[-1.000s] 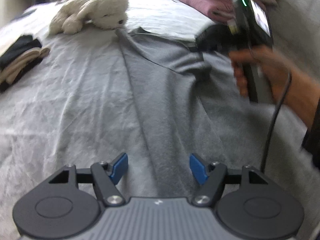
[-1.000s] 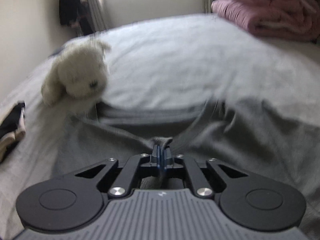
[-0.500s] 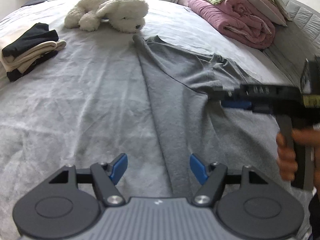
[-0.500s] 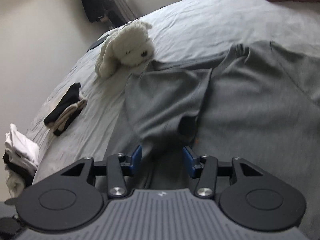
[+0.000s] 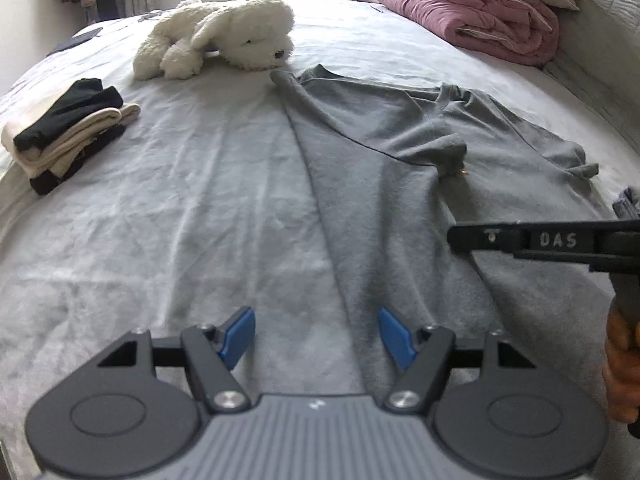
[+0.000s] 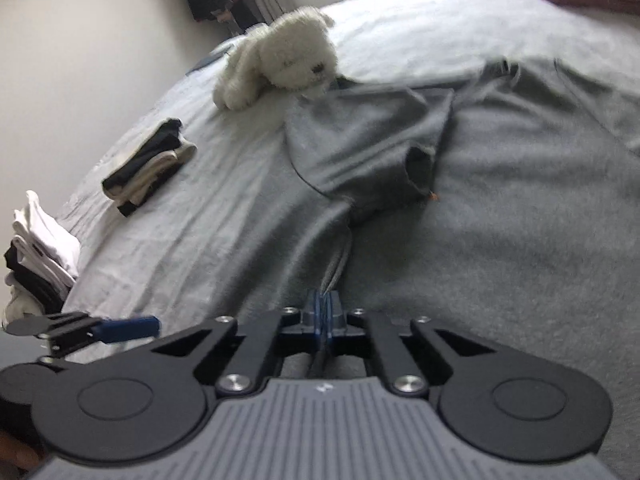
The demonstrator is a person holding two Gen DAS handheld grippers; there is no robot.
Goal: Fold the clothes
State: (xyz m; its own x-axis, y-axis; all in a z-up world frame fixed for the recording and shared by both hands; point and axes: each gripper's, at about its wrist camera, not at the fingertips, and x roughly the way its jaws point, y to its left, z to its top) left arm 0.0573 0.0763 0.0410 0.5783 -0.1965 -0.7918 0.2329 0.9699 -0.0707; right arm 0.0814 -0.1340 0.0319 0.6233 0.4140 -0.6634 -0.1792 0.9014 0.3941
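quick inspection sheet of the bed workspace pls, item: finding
surface: bed sheet, light grey, wrinkled
job's things: grey t-shirt spread flat, one sleeve folded over its body
clutter: white plush dog at the shirt's shoulder; folded clothes stack; second clothes pile at the bed edge
grippers: left gripper open, empty; right gripper shut on a pinch of shirt fabric
cables: nothing seen
surroundings: pink blanket, dark clothes hanging by the wall

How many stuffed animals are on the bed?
1. The white plush dog lies at the far side of the bed, just beyond the gray shirt. Others may be hidden outside the views.
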